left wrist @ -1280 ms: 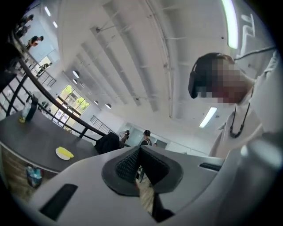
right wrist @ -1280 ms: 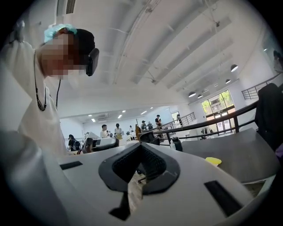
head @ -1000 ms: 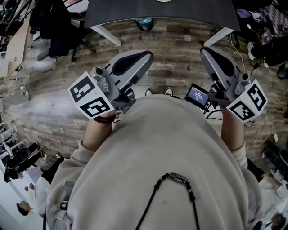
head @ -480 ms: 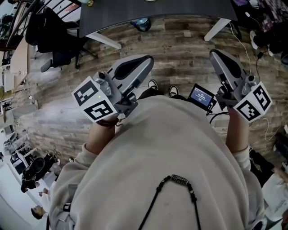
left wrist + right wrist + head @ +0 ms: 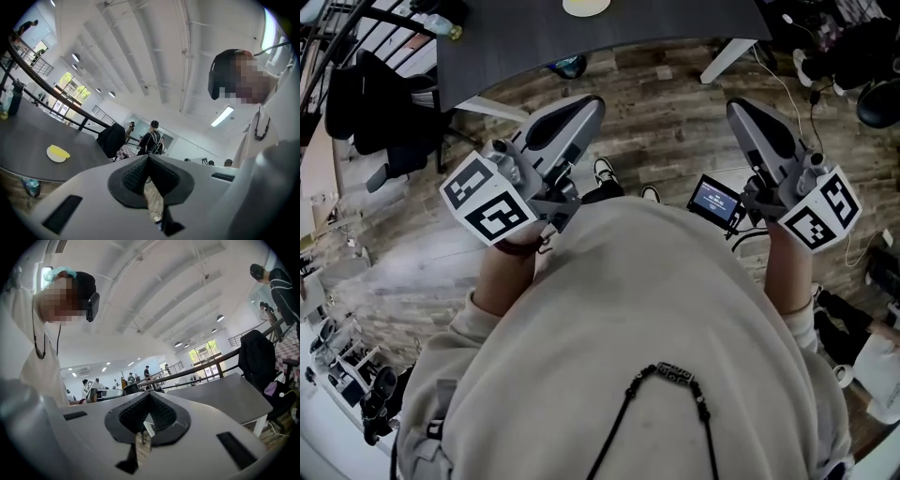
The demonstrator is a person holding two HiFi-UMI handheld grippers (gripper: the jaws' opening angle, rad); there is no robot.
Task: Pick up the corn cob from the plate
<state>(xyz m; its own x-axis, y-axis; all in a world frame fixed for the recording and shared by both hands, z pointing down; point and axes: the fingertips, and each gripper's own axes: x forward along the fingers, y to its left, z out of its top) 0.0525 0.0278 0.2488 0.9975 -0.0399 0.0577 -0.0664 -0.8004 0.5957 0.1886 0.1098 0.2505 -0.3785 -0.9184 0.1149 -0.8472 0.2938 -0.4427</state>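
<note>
The yellow corn cob (image 5: 59,151) on the round white plate (image 5: 52,158) is shown well ahead of the closed, empty left claw (image 5: 149,158), farther from the closed right claw (image 5: 149,397).

Bright indoor light, glowing windows (image 5: 205,351), ceiling strip lamp (image 5: 222,116), fisheye bending, dark corners

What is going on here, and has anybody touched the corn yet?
A person stands on a wooden floor in front of a dark table, with a gripper in each hand at chest height. The left gripper and the right gripper are both shut and hold nothing. The corn cob lies on its white plate on the table, away from both grippers and untouched.
</note>
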